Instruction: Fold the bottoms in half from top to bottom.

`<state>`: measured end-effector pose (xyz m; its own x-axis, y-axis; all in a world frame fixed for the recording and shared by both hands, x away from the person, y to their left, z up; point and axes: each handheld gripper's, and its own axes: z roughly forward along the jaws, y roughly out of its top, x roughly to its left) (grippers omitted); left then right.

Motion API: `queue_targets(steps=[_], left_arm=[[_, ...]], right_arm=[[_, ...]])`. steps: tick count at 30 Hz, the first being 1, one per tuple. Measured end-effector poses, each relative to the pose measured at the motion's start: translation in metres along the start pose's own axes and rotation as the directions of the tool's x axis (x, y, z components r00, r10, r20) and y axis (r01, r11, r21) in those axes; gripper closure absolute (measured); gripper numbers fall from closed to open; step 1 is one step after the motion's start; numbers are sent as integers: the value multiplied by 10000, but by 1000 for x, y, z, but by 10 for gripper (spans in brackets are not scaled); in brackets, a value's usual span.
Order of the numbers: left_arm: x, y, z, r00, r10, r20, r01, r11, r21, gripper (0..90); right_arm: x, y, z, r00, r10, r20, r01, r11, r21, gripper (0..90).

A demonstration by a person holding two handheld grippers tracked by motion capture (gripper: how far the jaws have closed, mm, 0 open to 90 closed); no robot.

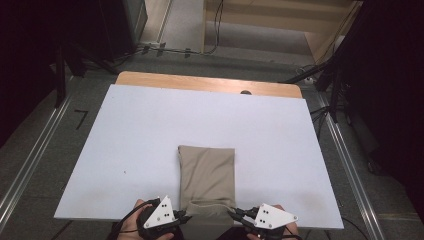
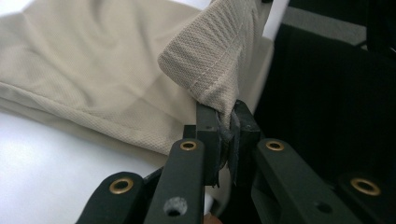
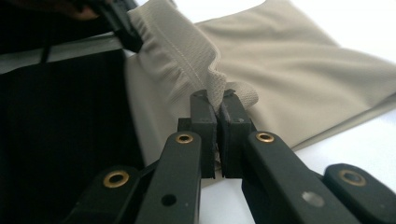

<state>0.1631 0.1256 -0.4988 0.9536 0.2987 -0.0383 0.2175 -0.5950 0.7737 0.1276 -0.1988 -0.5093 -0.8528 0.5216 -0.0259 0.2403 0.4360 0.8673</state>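
Note:
A beige knit cloth (image 1: 207, 175), folded into a long narrow strip, lies on the white table top (image 1: 150, 130) and reaches over the near edge. My left gripper (image 1: 186, 217) is shut on its near left corner, and the pinched fabric (image 2: 219, 70) stands up from the black jaws (image 2: 227, 122). My right gripper (image 1: 232, 213) is shut on the near right corner, with a fold of the hem (image 3: 187, 56) caught between its pads (image 3: 217, 108). Both grippers sit at the table's near edge, held by hands at the bottom of the high view.
A wooden strip (image 1: 210, 82) runs along the table's far edge. Grey floor with metal rails (image 1: 30, 160) flanks the table, and dark stands and cables (image 1: 320, 75) are at the far sides. Something black (image 2: 327, 93) hangs below the near edge.

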Motion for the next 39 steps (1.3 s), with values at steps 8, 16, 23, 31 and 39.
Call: queue_targets(steps=[8,16,23,31,39], left_arm=[[3,-1,0,9928,-469,1105,475,9989,-26,539],[30,24,-18,9893,-800,1218,980,9839,-1494,151],[73,44,-17,9938,-1082,253,1108,9812,-1582,104],[131,61,6,9815,-1859,-449,1786,9750,-1318,225],[172,48,35,9349,-3311,-1282,3261,9435,-588,384]], right_arm=[[11,-10,-5,9945,40,-1045,-5,9995,329,681],[-13,11,-16,9932,1120,-323,-1141,9908,-723,303],[-50,33,-7,9733,1961,1195,-1899,9799,-611,348],[-98,49,23,9515,2563,1704,-2537,9666,-376,410],[-140,49,54,9074,3663,2062,-3759,9266,82,472]])
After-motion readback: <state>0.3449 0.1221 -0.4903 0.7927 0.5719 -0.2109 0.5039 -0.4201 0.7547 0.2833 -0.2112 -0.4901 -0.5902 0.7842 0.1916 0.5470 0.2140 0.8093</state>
